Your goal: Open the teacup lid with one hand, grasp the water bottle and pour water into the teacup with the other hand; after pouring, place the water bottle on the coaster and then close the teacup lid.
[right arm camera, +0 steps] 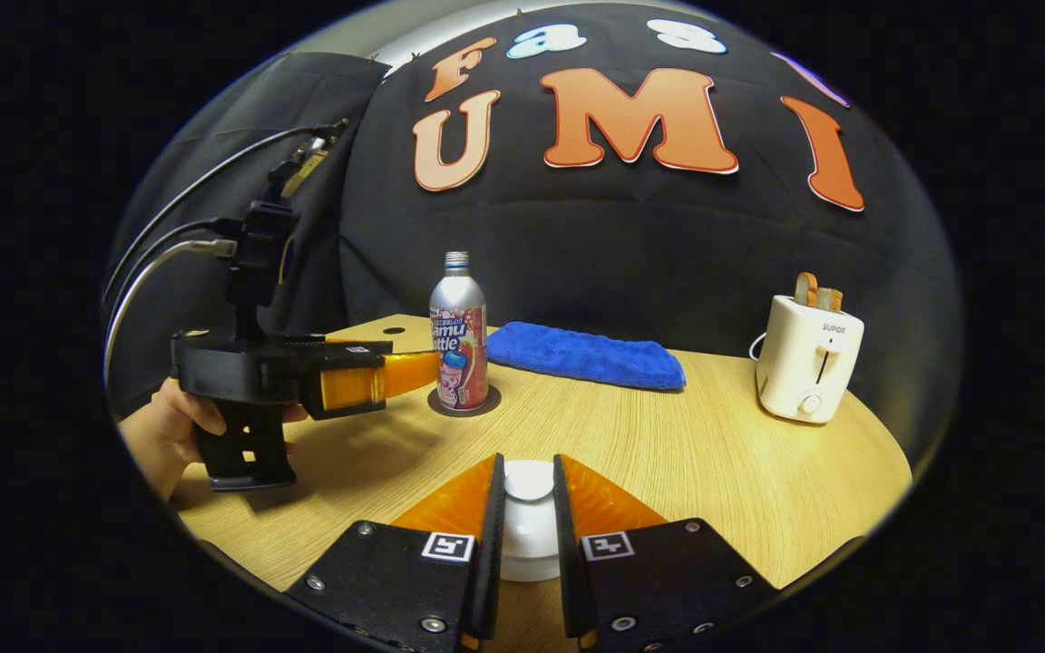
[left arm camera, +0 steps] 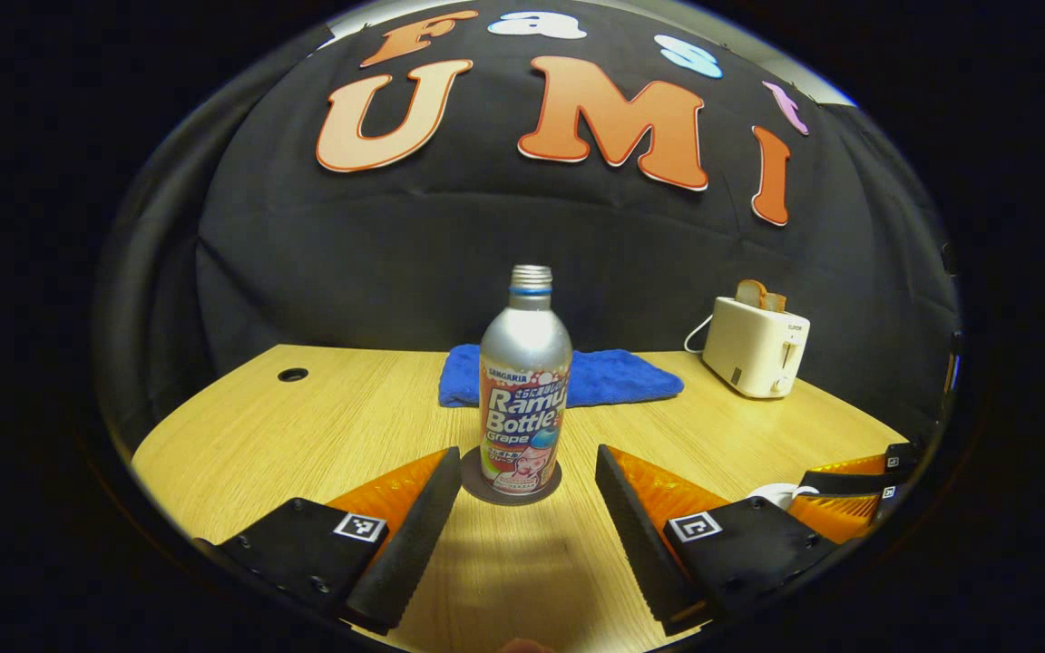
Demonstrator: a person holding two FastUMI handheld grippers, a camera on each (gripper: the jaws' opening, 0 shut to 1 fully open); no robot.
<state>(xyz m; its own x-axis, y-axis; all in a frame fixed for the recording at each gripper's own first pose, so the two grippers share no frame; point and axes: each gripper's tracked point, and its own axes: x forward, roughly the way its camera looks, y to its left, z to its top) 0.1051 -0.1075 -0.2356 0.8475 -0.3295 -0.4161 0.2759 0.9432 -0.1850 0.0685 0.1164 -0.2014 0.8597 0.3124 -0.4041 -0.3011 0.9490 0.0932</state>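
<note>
In the left gripper view, we are holding the left gripper (left arm camera: 522, 535) with its fingers wide apart, just short of the bottle (left arm camera: 524, 390). The bottle is standing upright and capless on the coaster (left arm camera: 512, 494) near the middle of the desk (left arm camera: 305, 426), closer to the back edge, ahead of the gap between the fingers and untouched. A towel (left arm camera: 613, 376) is lying behind it, and a toaster (left arm camera: 756, 345) is sitting toward the back right corner.

In the right gripper view, we are closing the right gripper (right arm camera: 528, 517) around the lid (right arm camera: 529, 481) of the teacup (right arm camera: 527, 549) near the front edge; the fingers seem to be pressing its knob (contact looks likely, not certain). The lid is on the cup, so opening, pouring and closing are all left, as far as we can judge.
</note>
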